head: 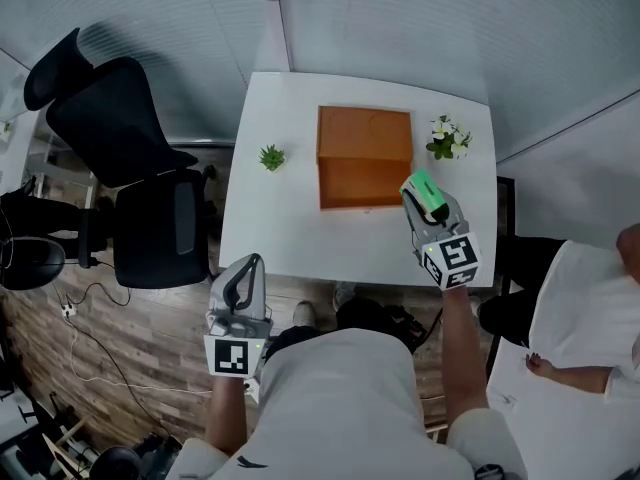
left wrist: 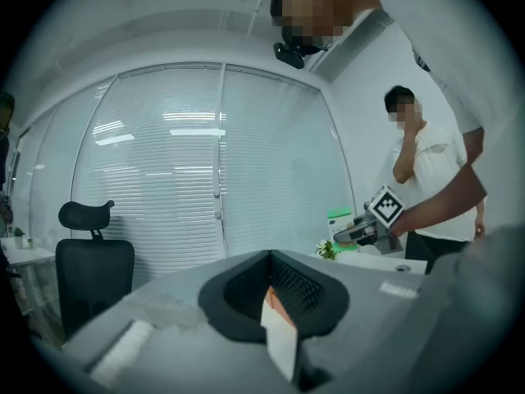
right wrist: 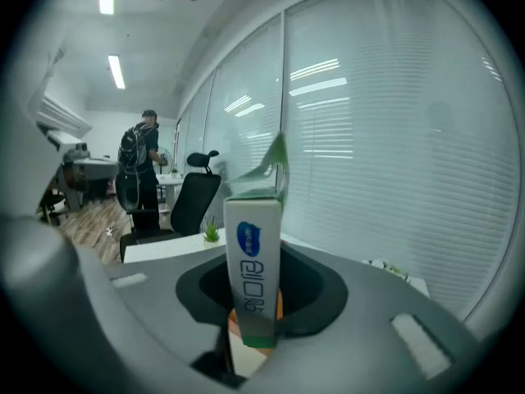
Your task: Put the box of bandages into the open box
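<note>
The open orange-brown box (head: 352,180) lies in the middle of the white table (head: 270,218). My right gripper (head: 421,204) is shut on the box of bandages (head: 425,189), a slim white and green carton, just off the open box's front right corner. In the right gripper view the carton (right wrist: 253,261) stands upright between the jaws. My left gripper (head: 244,273) hangs past the table's front left edge, jaws together with nothing between them. The left gripper view shows the right gripper (left wrist: 358,233) with the carton (left wrist: 338,220) at the far right.
A small green plant (head: 271,156) stands left of the open box and a white-flowered plant (head: 448,138) right of it. A black office chair (head: 130,168) is left of the table. A person in white (head: 580,308) stands at the right. Blinds run behind the table.
</note>
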The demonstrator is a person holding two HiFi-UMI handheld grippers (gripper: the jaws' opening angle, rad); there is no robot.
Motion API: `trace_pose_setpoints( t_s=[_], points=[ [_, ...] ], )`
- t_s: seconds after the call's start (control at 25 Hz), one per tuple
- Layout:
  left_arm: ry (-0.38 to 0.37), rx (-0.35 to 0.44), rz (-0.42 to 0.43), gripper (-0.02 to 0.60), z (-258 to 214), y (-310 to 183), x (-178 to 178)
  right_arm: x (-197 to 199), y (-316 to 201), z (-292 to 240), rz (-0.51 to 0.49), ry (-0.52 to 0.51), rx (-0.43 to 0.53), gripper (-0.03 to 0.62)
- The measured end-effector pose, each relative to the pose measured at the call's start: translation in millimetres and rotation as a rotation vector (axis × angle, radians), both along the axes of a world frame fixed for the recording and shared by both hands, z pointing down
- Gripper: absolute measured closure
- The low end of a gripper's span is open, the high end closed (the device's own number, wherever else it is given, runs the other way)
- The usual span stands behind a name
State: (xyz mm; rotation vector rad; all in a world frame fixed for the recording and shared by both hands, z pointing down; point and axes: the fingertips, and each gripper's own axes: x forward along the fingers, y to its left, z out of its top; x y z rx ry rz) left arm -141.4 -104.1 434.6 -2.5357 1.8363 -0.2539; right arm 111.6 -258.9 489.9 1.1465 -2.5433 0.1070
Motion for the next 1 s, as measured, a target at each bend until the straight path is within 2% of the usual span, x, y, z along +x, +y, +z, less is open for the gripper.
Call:
trace_pose_setpoints(
  t_s=[0.08,0.2,0.32,0.44,0.52,0.64,0.8,0.88,1.0],
  points=[
    [-0.006,-0.024,-0.015,0.577,4.6,3.0,-2.9,-5.0,-17.1,30.5,-0.012,0.124,-0.016,0.505],
    [-0.016,-0.042,-0.032,0.575,7.7,6.8,-9.3,-12.3,-38.8,70.6,-0.029,0.416,0.033,0.505],
    [-0.023,-0.031,-0.045,0.575,4.9,9.4,-15.5,-22.8,-53.3,97.0,-0.06,0.671,0.107,0.505],
    [-0.028,-0.035,-0.055,0.575,7.5,10.9,-18.5,-32.0,-63.3,111.3,-0.09,0.905,0.221,0.505],
    [-0.018,-0.045,-0.063,0.577,10.7,11.8,-19.9,-38.8,-64.9,115.9,-0.104,1.024,0.294,0.507],
    [-0.023,-0.041,-0.062,0.577,11.3,12.5,-22.1,-50.0,-60.3,122.5,-0.141,1.111,0.336,0.507],
    [-0.03,-0.039,-0.056,0.577,12.0,14.5,-26.0,-56.9,-55.5,134.1,-0.175,1.125,0.285,0.492],
    [-0.023,-0.038,-0.057,0.575,12.6,14.6,-28.0,-57.5,-54.0,135.9,-0.178,1.1,0.244,0.418],
    [-0.007,-0.046,-0.061,0.577,15.2,15.0,-30.9,-57.6,-49.8,137.6,-0.202,1.093,0.202,0.367]
  ],
)
